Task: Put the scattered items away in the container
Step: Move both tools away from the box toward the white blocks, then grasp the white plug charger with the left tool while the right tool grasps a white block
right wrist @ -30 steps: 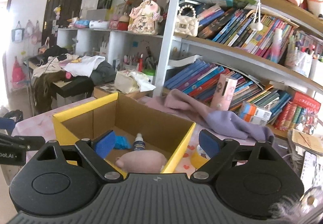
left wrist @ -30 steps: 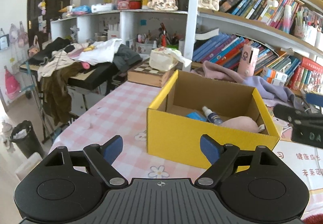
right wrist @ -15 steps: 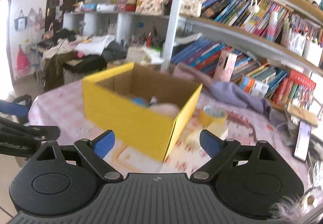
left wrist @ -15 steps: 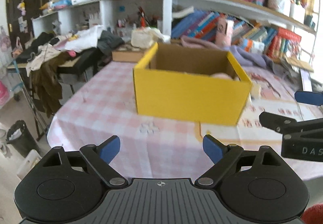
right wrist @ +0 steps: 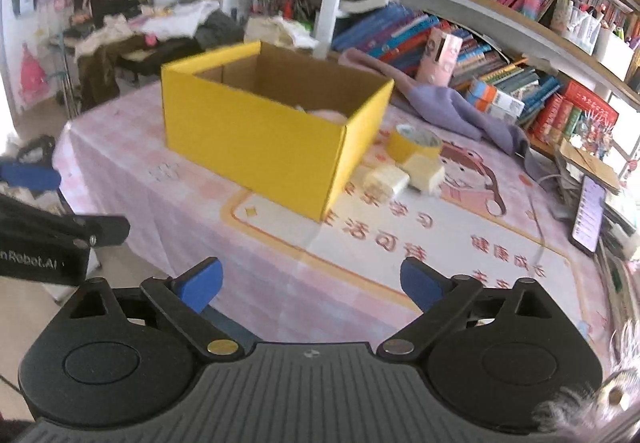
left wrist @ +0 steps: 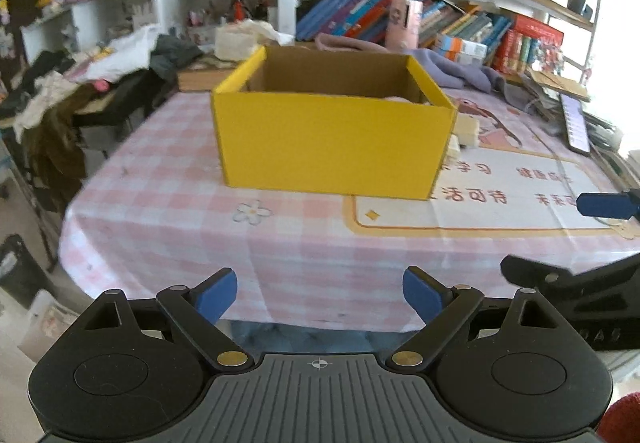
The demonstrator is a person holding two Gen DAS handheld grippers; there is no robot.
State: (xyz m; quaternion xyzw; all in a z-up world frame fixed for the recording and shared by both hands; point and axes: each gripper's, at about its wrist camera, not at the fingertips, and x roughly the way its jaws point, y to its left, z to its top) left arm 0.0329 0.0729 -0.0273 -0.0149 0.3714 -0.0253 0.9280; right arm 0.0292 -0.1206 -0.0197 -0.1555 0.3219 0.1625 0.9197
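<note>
A yellow cardboard box [left wrist: 332, 141] [right wrist: 256, 139] stands open on the pink checked tablecloth; a pink soft item [right wrist: 326, 115] shows just inside its rim. To the right of the box lie a yellow tape roll [right wrist: 414, 143] and two cream blocks [right wrist: 424, 171] [right wrist: 386, 181]; the blocks also show in the left wrist view [left wrist: 466, 129]. My left gripper [left wrist: 320, 293] is open and empty, back at the table's near edge. My right gripper [right wrist: 310, 283] is open and empty, also well back from the box.
A purple cloth [right wrist: 452, 107] lies behind the box by the bookshelf [right wrist: 500, 23]. A phone [right wrist: 590, 215] lies at the table's right edge. A clothes-covered stand [left wrist: 100, 79] and a black bin [left wrist: 16, 275] are left of the table.
Both grippers have pulled back from above the box to the table's near edge, staying open and empty. The box now looks farther away and its contents are mostly hidden.
</note>
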